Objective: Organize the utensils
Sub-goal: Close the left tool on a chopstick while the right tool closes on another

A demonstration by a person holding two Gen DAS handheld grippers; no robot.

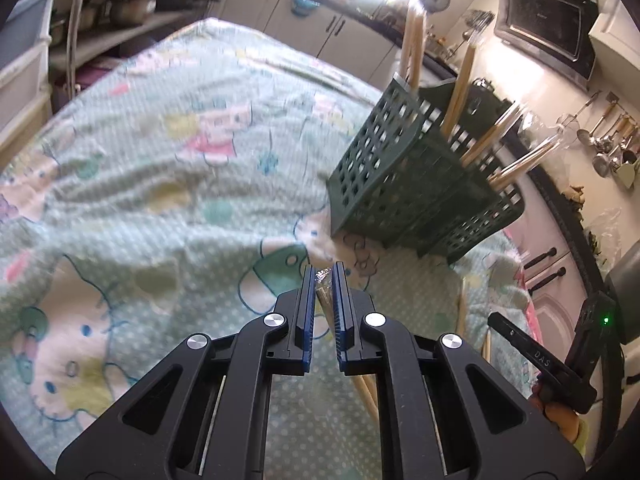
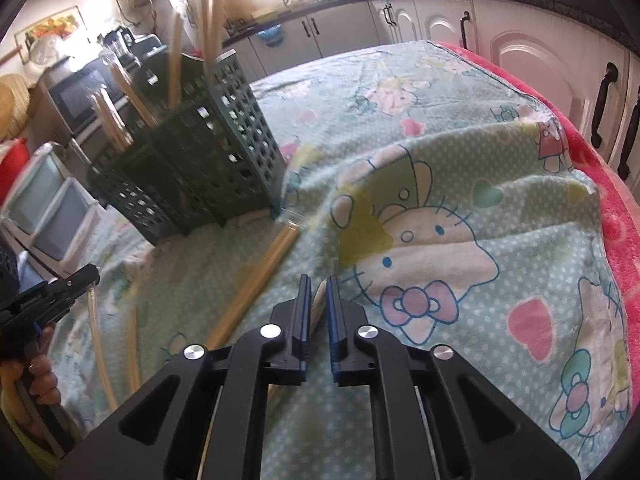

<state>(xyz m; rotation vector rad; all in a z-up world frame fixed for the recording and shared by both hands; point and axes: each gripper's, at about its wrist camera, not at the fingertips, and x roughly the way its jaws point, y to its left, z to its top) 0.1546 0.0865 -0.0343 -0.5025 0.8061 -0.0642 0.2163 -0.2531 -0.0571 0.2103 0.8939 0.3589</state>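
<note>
Only legible text was "DAS", in pale letters on the black plastic arm of the right gripper (image 1: 538, 362) seen from the left wrist view. Lettering on the black microwave oven (image 1: 544, 20) was too blurred to read.

Table cloth (image 1: 160, 184): soft woven fabric, matt, cartoon print, wrinkled. Basket (image 1: 404, 184), right of centre: dark green plastic, perforated grid, matt. Sticks (image 1: 460, 92) in it: pale wood, clear glossy wrap on tips. Left gripper (image 1: 323, 276): black matt plastic, blue ribbed pads, shiny metal bolts. Cabinet doors (image 2: 516, 60), upper right: glossy white.
</note>
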